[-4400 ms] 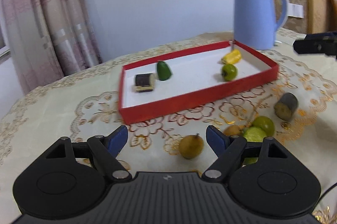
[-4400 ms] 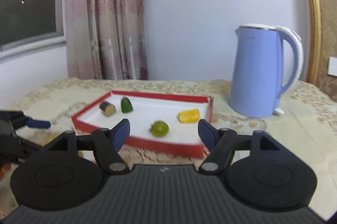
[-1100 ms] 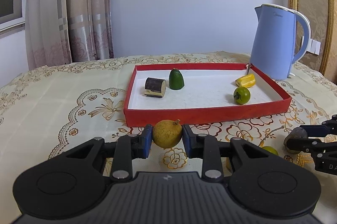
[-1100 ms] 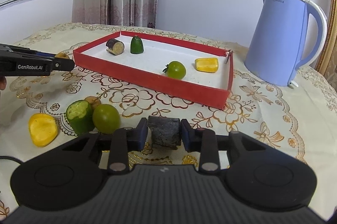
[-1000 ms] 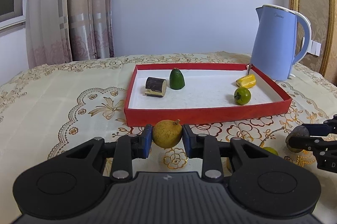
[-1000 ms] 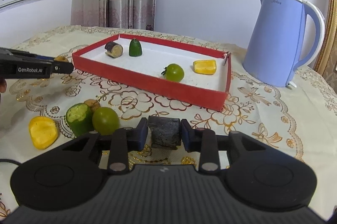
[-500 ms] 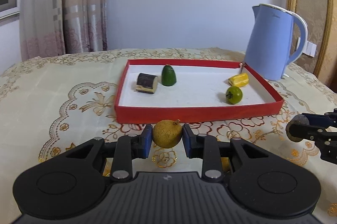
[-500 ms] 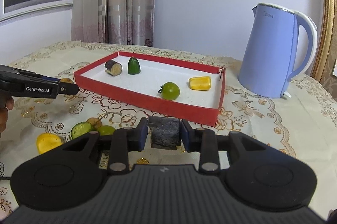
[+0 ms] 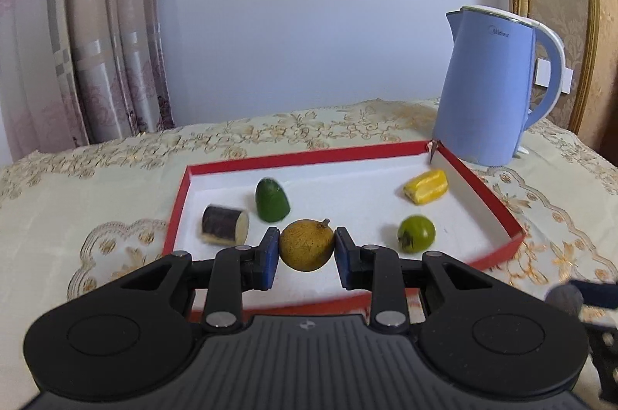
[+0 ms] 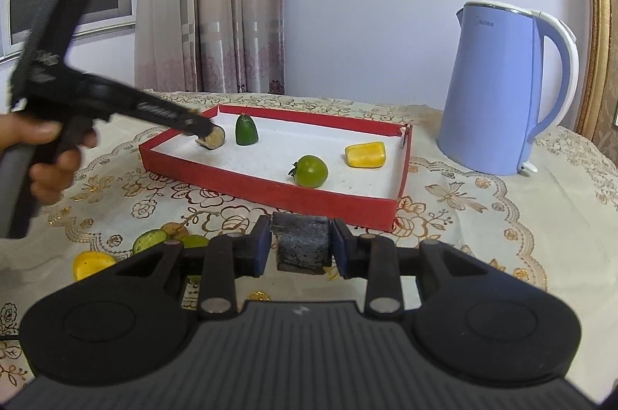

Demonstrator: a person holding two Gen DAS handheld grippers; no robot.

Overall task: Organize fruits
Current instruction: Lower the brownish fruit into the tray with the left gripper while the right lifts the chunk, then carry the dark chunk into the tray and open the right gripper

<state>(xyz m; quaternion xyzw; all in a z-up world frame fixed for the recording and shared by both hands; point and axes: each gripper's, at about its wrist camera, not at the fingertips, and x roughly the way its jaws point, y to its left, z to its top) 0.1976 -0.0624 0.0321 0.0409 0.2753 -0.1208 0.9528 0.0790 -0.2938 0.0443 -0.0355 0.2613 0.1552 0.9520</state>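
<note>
Table (image 10: 483, 217) under a cream, gold-embroidered cloth, with a blue kettle (image 9: 490, 89) at the far right corner. Red tray (image 9: 498, 213) with a white floor just left of the kettle, long axis running left to right across the left wrist view. Inside the tray: dark cut cylinder (image 9: 225, 224) lying on its side at near left, green cone-shaped piece (image 9: 271, 200) upright just beside it, yellow wedge (image 9: 426, 187) at far right, green tomato-like fruit (image 9: 416, 233) near right.

Left gripper (image 9: 307, 251) clamped tight on a round brownish-yellow fruit (image 9: 307, 249), blue pads pressing both flanks, stem end up. Fruit hanging over the tray's near middle, between the cylinder and the green tomato-like fruit, bare white floor directly below and ahead. Likely only a short drop and a release left here.

Right gripper (image 10: 299, 248) closed on a dark, rough block (image 10: 301, 242), held short of the tray's near wall, above the cloth. Tray straight ahead of it, a little beyond the fingertips, open floor lying between the green fruit and the cone. Left hand clearly the nearer to a drop.

Outside the tray, at near left in the right wrist view: small cluster of leftover fruits (image 10: 154, 240) and a yellow piece (image 10: 92, 263) on the cloth.
</note>
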